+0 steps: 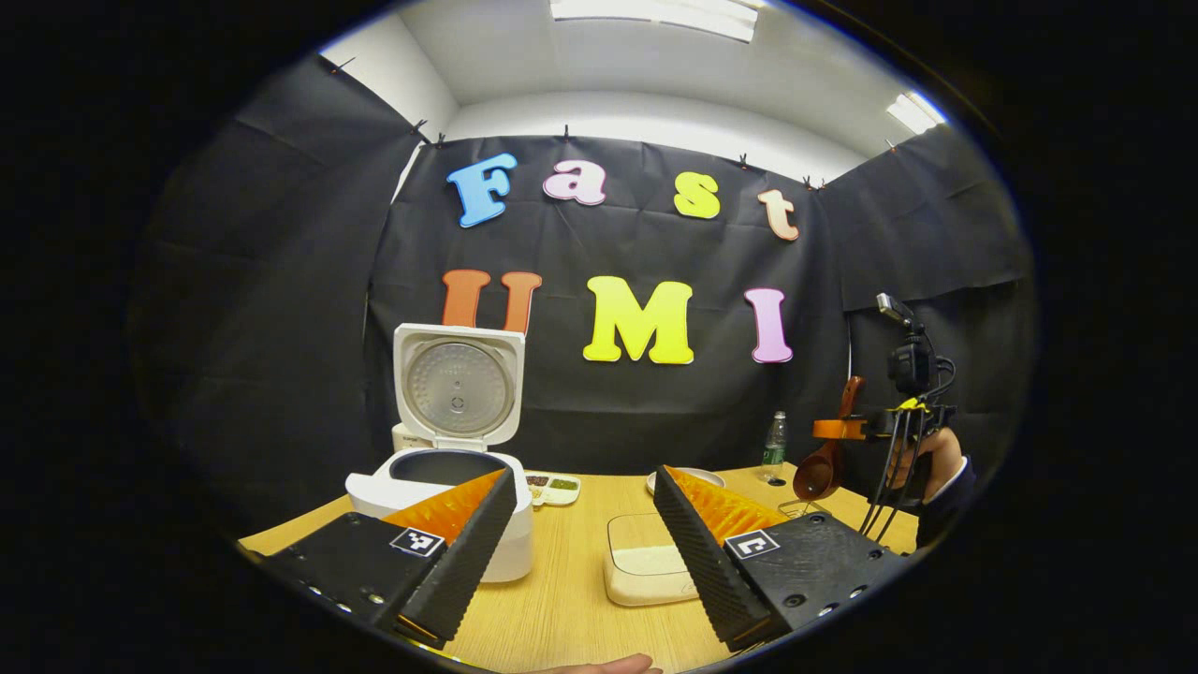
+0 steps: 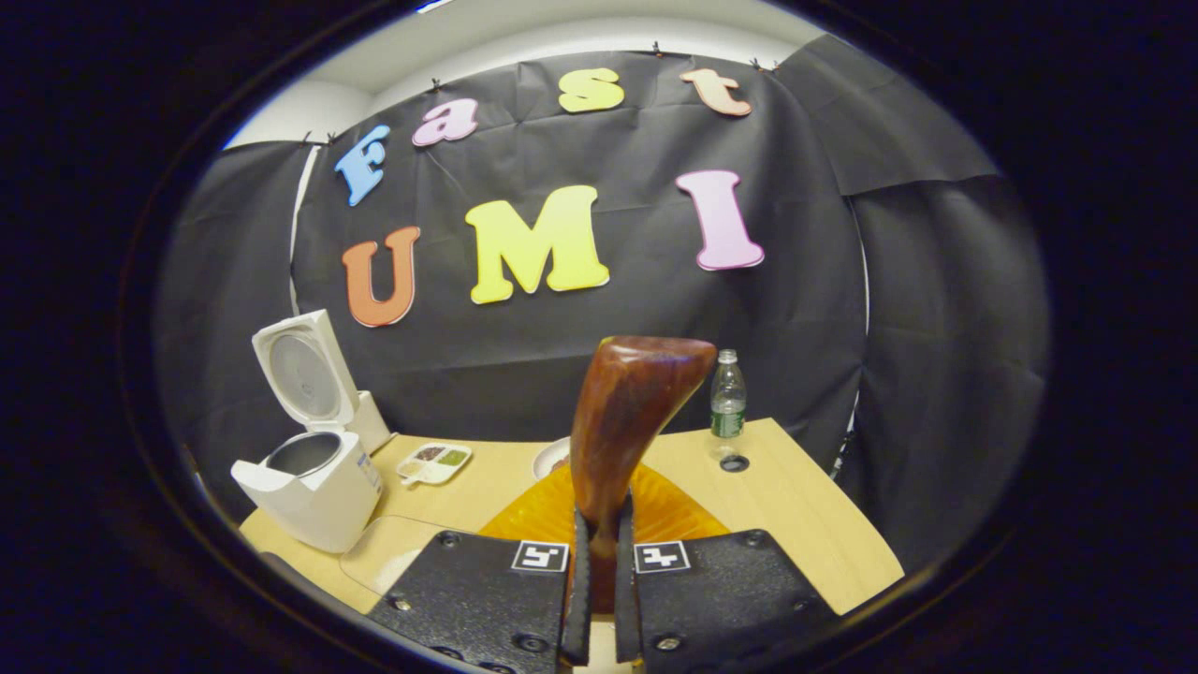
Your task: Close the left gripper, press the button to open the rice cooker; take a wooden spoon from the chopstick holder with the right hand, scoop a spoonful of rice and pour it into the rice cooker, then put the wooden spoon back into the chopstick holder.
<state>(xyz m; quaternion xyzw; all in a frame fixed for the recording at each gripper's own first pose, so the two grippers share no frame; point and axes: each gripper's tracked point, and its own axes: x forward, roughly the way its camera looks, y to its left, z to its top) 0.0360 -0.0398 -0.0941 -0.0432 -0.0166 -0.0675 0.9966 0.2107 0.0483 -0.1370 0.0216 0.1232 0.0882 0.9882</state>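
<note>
Wooden, glossy and reddish-brown, one wooden spoon [image 2: 625, 421] stands clamped by its handle between both fingers of the right gripper [image 2: 599, 580], raised above the desk [image 2: 805, 515]. One white rice cooker [image 1: 440, 487] sits open at the desk's left, its round lid upright. The left gripper [image 1: 585, 524] hovers with ridged fingers spread apart, above one flat, rounded-square container [image 1: 646, 562].

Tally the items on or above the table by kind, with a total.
White rice cooker with lid open: 1
Brown wooden spoon, held: 1
Clear plastic bottle: 1
Divided white tray: 1
White plate: 1
Cream square container: 1
Total: 6
</note>
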